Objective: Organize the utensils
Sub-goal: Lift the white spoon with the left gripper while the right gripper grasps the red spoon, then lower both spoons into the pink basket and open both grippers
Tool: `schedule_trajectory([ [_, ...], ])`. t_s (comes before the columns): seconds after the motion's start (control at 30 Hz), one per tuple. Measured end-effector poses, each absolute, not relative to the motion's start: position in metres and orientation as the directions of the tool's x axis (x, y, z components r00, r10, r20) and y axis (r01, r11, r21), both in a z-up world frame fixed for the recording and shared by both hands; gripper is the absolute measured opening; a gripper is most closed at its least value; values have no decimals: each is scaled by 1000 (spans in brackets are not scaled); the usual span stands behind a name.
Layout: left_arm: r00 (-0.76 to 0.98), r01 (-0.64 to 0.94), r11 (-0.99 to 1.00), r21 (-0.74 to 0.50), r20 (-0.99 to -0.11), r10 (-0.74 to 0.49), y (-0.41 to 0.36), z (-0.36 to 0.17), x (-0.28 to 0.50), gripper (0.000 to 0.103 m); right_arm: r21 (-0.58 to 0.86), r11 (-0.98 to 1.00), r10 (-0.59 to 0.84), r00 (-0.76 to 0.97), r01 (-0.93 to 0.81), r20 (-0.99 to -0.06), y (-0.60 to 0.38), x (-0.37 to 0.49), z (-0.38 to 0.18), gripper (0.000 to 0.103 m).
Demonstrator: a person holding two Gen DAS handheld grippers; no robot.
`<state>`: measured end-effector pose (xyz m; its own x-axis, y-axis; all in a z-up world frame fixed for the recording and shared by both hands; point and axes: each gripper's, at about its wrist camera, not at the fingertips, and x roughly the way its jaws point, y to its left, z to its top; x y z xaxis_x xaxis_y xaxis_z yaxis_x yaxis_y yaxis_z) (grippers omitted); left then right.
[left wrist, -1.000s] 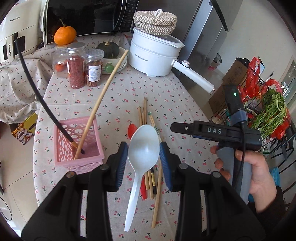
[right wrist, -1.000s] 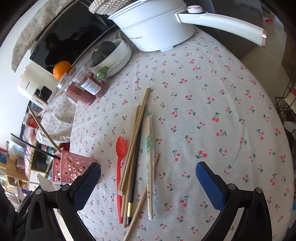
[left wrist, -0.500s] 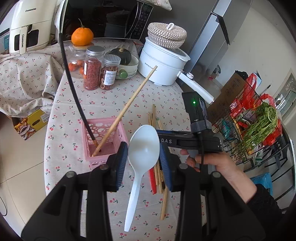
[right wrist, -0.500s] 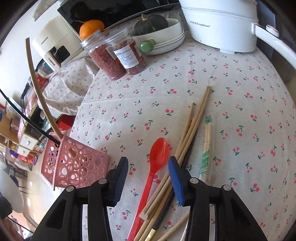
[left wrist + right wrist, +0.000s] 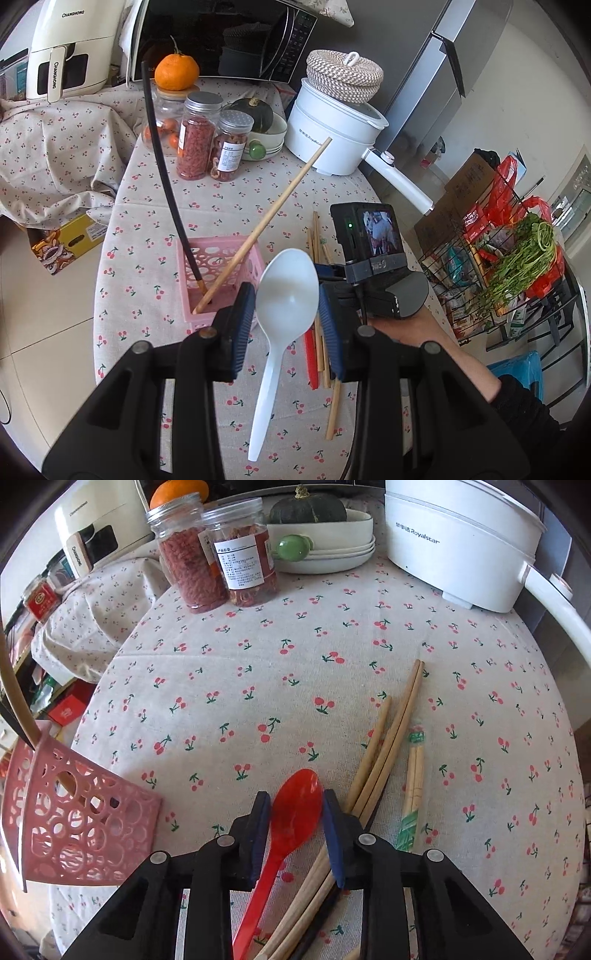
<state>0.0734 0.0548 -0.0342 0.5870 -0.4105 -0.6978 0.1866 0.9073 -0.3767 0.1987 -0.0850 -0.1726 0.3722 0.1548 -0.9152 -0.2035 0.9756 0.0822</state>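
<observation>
My left gripper (image 5: 286,317) is shut on a white plastic spoon (image 5: 284,306), held above the table just right of the pink perforated basket (image 5: 218,258). The basket holds a black chopstick (image 5: 162,162) and a long wooden chopstick (image 5: 266,225). My right gripper (image 5: 295,819) is down at the table with its blue pads closed against the bowl of a red spoon (image 5: 291,819). Several wooden chopsticks (image 5: 388,738) lie beside it, with a paper-wrapped pair (image 5: 412,786) to the right. The basket also shows at the left of the right wrist view (image 5: 74,812).
At the back stand two spice jars (image 5: 218,554), a bowl with a squash (image 5: 325,542) and a white electric pot (image 5: 458,542) with a long handle. A microwave (image 5: 221,37) and an orange (image 5: 176,72) sit behind. A wire rack of groceries (image 5: 517,266) stands right of the table.
My right gripper has dropped to the table and closed around the red spoon's bowl. My left gripper has lifted and drawn back with the white spoon still in it.
</observation>
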Motion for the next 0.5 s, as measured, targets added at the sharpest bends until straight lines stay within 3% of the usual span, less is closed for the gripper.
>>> schedule_trajectory([
  [0.17,654,183,908,-378,-642,-399,57,-20,71,38,140,976,196,401,-165,-895,-98,193,-158,28],
  [0.5,890,127,940,-318,-381,-250,61,0,88,38,242,958,286,537,-153,-794,-124,162,-96,27],
])
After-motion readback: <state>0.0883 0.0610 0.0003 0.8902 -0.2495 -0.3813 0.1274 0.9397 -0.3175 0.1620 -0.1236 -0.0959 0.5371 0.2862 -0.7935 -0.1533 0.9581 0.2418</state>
